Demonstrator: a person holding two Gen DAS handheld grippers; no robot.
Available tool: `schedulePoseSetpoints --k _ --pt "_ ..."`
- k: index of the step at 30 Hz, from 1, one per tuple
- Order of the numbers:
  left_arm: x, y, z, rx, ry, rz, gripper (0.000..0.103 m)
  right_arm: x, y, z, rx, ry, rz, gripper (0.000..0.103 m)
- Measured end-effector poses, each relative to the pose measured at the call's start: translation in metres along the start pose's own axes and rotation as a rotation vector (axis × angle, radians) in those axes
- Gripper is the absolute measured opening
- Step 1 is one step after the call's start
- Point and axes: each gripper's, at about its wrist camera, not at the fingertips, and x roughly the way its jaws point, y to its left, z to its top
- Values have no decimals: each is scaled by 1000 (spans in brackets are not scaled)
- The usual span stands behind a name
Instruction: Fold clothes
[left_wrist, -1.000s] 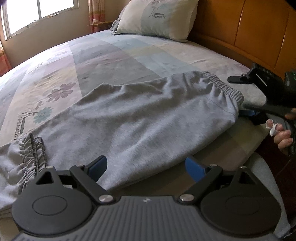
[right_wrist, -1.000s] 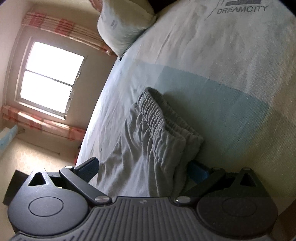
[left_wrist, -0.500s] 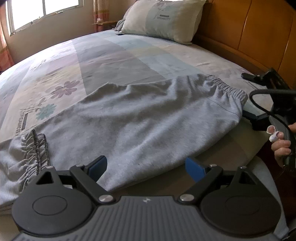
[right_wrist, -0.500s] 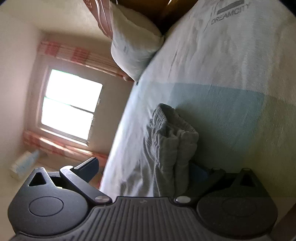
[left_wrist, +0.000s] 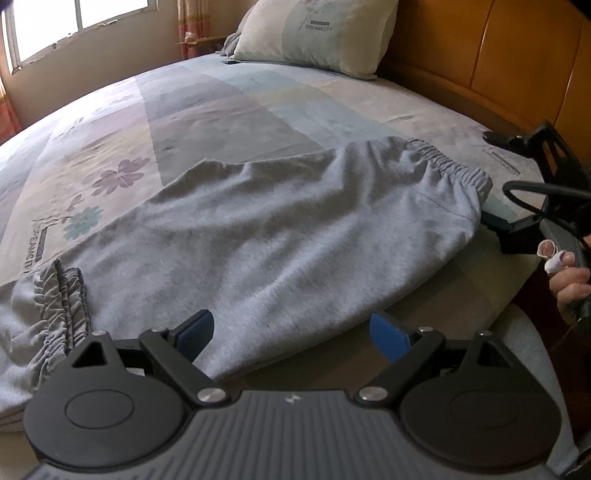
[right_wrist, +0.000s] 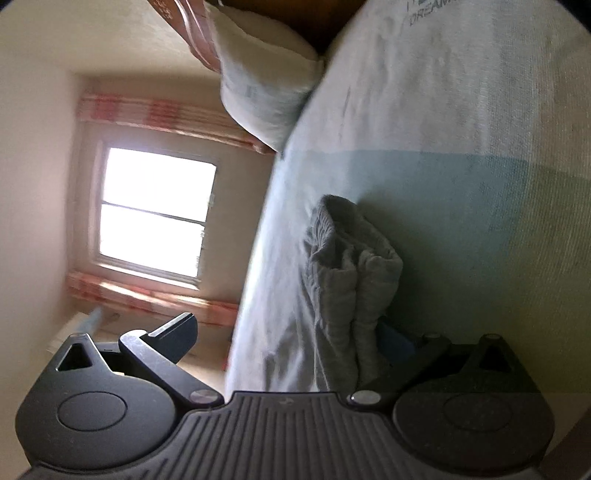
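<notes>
Grey sweatpants (left_wrist: 280, 236) lie flat across the bed, the elastic waistband (left_wrist: 454, 166) to the right and gathered cuffs (left_wrist: 59, 306) to the left. My left gripper (left_wrist: 291, 332) hangs open over the near edge of the pants, touching nothing. My right gripper (left_wrist: 493, 181), rolled on its side, stands open at the waistband end, one finger above the cloth and one low beside it. In the right wrist view the bunched waistband (right_wrist: 351, 273) sits between the wide jaws of the right gripper (right_wrist: 288, 339), against the half-hidden right fingertip (right_wrist: 397, 338).
The patterned bed sheet (left_wrist: 207, 107) stretches beyond the pants. A pillow (left_wrist: 317, 33) leans on the wooden headboard (left_wrist: 491, 62) at the back. A hand (left_wrist: 569, 284) holds the right gripper past the bed's edge. A bright window (right_wrist: 155, 210) is in the far wall.
The right gripper has rolled further onto its side and the waistband end has bunched up more narrowly between its jaws. The left gripper has stayed over the near edge.
</notes>
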Motion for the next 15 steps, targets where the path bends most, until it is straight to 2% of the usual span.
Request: schedulePoseSetpoints --k 3,8,13,15 --pt "1 -3 2 8 0 -4 92 9 11 2 8 11 -121 103" --pt "-1 -5 1 15 -6 -7 92 25 27 0 -28 -37 -271 103" --pt "-4 2 -1 -3 -12 -11 92 32 28 -4 -158 -78 -286 103" --pt "-3 5 -3 -10 -11 -12 92 31 26 -3 -195 -57 -271 103"
